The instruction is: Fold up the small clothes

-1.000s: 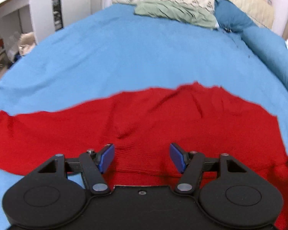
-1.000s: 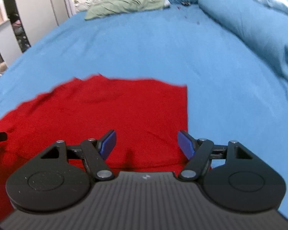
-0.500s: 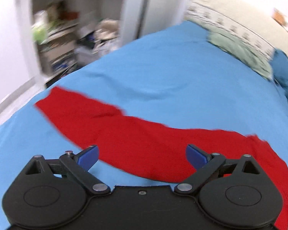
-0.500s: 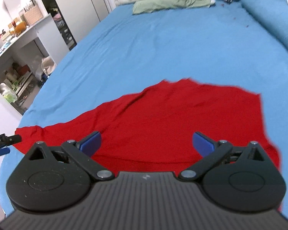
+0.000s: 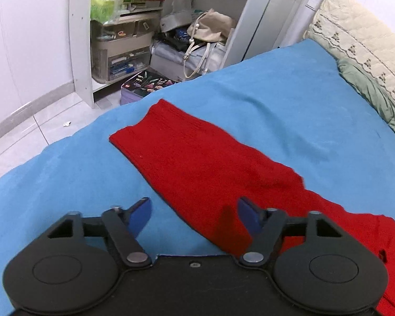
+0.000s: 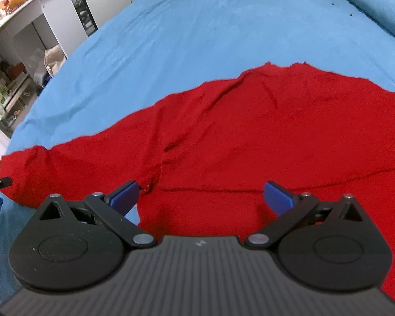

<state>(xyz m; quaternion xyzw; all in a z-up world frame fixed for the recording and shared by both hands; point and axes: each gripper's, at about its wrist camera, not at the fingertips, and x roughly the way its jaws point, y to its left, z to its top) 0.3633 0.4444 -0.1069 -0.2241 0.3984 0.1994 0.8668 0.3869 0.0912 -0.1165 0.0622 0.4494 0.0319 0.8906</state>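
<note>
my left claw (image 5: 193, 216) closing, nothing pinched, over the sleeve of the red knit sweater (image 5: 197, 158) lying flat on the blue-sheeted bed (image 5: 250, 100); my right claw (image 6: 201, 193) gapes wide above its body, empty

The left claw (image 5: 193, 216) tilts steeply downward, its blue pads (image 5: 139, 214) closing with nothing pinched between them. The right claw (image 6: 201, 196) tilts down likewise, jaws spread as wide as they go, gripping nothing

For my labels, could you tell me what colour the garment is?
Solid red garment, clearest in the right wrist view.
</note>
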